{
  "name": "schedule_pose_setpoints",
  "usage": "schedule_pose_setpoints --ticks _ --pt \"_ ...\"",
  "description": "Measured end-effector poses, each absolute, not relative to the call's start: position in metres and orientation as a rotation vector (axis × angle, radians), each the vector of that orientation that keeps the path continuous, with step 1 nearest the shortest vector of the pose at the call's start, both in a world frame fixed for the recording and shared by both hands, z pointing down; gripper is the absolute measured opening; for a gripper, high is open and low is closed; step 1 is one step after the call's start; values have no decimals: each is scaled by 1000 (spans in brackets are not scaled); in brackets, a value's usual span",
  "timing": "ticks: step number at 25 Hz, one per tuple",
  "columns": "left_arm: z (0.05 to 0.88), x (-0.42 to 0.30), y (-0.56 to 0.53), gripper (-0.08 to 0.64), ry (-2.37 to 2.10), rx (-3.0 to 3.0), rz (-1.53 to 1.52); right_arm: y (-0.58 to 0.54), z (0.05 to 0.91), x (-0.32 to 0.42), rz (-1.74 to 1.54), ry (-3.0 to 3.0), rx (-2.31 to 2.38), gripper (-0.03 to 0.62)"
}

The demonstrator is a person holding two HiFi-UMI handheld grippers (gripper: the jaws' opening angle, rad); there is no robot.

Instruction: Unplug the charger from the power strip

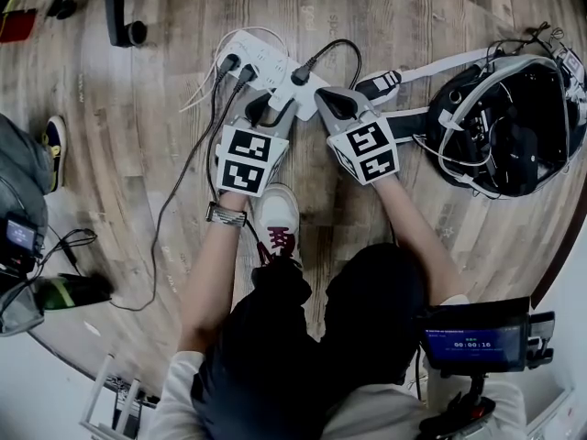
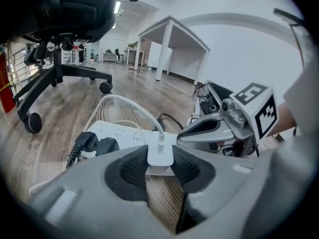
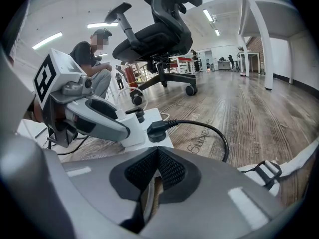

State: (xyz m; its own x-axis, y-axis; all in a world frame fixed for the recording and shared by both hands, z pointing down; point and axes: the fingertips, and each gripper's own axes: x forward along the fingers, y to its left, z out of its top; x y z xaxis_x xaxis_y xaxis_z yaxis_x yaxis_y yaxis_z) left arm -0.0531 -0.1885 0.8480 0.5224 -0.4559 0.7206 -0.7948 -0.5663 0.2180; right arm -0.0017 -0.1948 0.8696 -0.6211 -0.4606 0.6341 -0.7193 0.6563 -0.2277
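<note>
- Dark-trousered knees [image 1: 367,310] of the crouching person fill the bottom of the head view; a white shoe with red laces [image 1: 275,214] sits just ahead of them on the wood-plank floor [image 1: 413,26].
- Small blue-lit screen [image 1: 472,342] at the person's right side.
- Left gripper [image 2: 160,164], grey with black ribbed pads: jaws narrow, clamped on the small white block charger [image 2: 160,152]. A thin white cable [image 2: 134,106] rises from the charger's top and arcs away to the left.
- Charger stands at the near end of the long white power strip [image 1: 261,58]. I cannot tell whether its prongs are seated.
- Right gripper [image 3: 157,153], same build: jaws pressed together at the tips, nothing gripped between them. It sits just beside the strip's near end, close to the left gripper.
- Two black plugs [image 2: 93,143] sit side by side in the strip, further along it from the charger; a third black plug with a looping black cord [image 3: 157,130] is at the end nearest the right gripper.
- Black open bag with white straps and tangled cables [image 1: 514,126] lies to the right, apart from the strip.
- Black wheeled office chair [image 3: 159,34] stands beyond the strip.
</note>
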Motion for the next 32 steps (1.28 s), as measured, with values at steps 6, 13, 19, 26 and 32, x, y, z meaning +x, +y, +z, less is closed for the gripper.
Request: schedule_pose_setpoints --ticks 6,13,19,26,32 --pt "846 -54 -189 141 -1031 2282 889 -195 869 -2 638 -2340 910 2" --pt "845 -47 -186 140 -1040 2352 1032 -194 870 -1 637 -2336 905 2" --pt "844 -52 -188 140 -1044 2302 927 -194 872 -1 644 -2339 900 2" --pt "837 -55 -190 140 -1063 2285 887 -194 872 1 655 -2342 895 2" --pt "826 -66 -191 140 -1115 2273 791 -195 870 1 654 -2344 896 2"
